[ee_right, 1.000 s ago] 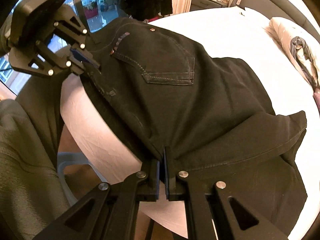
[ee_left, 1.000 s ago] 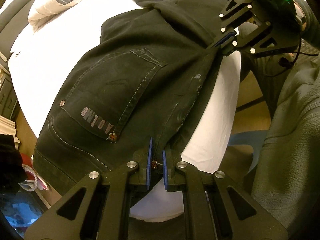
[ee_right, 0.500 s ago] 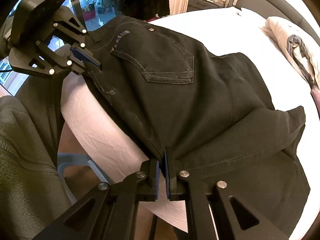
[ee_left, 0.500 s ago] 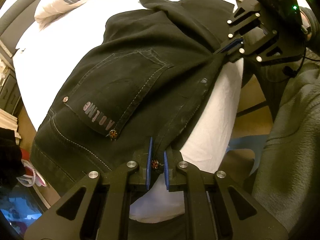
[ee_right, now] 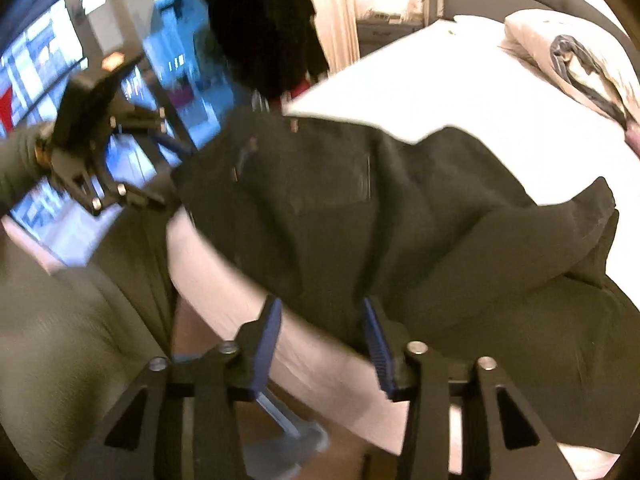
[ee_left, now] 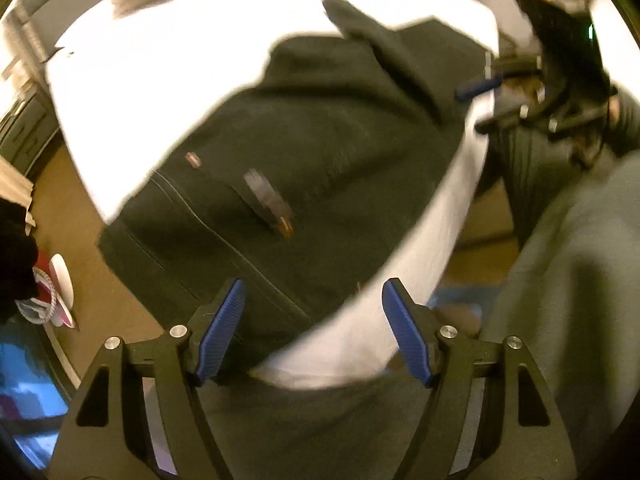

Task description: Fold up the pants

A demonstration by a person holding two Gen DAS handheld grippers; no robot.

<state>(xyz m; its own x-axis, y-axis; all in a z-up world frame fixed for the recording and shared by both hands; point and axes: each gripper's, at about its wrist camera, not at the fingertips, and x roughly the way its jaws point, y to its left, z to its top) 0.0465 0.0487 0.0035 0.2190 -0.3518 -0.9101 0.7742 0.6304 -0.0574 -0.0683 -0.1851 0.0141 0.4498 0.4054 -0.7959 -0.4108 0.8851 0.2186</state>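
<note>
Black jeans [ee_left: 320,152] lie folded on the white bed [ee_left: 180,52], back pocket up, waistband hanging over the bed's edge. My left gripper [ee_left: 312,328] is open and empty just off the waistband. My right gripper [ee_right: 322,344] is open and empty at the jeans' [ee_right: 400,220] near edge on the bed [ee_right: 460,100]. Each gripper shows in the other's view, the right [ee_left: 480,84] and the left [ee_right: 168,140], both open. Both views are motion-blurred.
A pillow with a grey garment [ee_right: 576,60] lies at the bed's far side. A dark garment [ee_right: 264,24] hangs by the window. The person's grey-clad body [ee_left: 560,300] is close by. A blue stool [ee_right: 280,440] stands below the bed's edge.
Both grippers were shut on the jeans' near edge; now both have opened, let go and drawn back. The jeans have dropped flat onto the bed.
</note>
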